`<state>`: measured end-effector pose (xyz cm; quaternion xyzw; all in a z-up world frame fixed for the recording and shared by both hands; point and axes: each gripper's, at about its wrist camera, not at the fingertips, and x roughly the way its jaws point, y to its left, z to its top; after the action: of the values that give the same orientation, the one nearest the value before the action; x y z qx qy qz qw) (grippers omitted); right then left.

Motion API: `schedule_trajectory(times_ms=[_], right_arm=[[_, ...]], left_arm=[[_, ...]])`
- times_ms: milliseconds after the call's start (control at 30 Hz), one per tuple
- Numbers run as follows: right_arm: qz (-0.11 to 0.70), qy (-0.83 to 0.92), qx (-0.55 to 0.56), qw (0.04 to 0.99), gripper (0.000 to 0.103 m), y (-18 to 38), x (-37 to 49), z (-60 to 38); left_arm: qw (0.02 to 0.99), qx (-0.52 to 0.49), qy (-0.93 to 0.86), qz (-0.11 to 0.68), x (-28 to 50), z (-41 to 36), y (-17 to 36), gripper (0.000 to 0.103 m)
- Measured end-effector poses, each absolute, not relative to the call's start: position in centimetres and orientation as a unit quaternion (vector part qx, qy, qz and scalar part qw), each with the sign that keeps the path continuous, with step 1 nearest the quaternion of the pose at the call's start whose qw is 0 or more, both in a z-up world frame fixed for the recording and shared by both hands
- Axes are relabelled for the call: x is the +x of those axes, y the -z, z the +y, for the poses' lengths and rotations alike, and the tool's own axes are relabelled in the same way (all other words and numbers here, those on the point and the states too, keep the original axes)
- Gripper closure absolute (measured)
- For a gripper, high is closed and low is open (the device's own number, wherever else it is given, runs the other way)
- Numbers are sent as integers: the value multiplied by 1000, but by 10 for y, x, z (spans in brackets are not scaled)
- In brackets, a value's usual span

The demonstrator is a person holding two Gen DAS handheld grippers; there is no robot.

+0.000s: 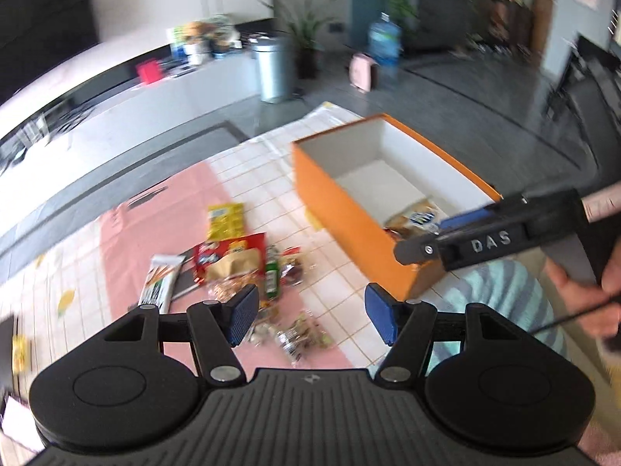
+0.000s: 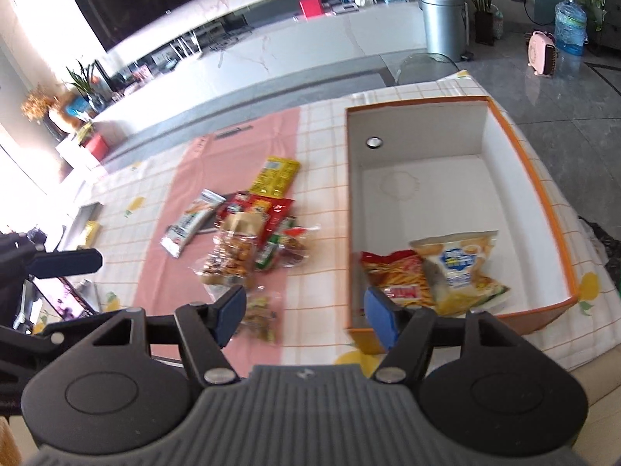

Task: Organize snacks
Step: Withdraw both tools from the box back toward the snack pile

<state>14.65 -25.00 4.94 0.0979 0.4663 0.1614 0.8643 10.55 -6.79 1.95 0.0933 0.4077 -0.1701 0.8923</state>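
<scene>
An orange box [image 2: 543,194] with a white inside stands on the checked cloth; a red fries bag [image 2: 399,275] and a pale chips bag [image 2: 462,268] lie at its near end. Left of it is a pile of snacks: a yellow packet [image 2: 273,176], a red bag [image 2: 268,209], a white stick packet [image 2: 190,225], a clear bag of brown pieces [image 2: 229,260]. My right gripper [image 2: 306,320] hangs open and empty above the box's near left corner. In the left wrist view my left gripper [image 1: 312,316] is open and empty over the pile's near edge, above a small clear packet [image 1: 299,334]. The orange box [image 1: 349,225] is to its right.
A hand [image 1: 582,295] holds the right gripper body [image 1: 485,240] over the box's near end; striped clothing [image 1: 496,295] is below it. A pink strip [image 2: 167,272] runs under the pile. On the floor beyond stand a metal bin [image 2: 442,23], a water bottle [image 2: 569,23] and a pink heater [image 2: 541,54].
</scene>
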Motion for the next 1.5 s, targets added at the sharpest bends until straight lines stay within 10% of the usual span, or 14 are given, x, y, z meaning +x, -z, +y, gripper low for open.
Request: schedule_trajectory(times_ms=[467, 1500], right_arm=[[389, -161, 26, 906, 42, 7, 101, -166], [507, -157, 28, 847, 32, 112, 188, -116]], left_arm=[[917, 10, 87, 389, 72, 8, 16, 30], [877, 80, 94, 464, 163, 18, 84, 29]])
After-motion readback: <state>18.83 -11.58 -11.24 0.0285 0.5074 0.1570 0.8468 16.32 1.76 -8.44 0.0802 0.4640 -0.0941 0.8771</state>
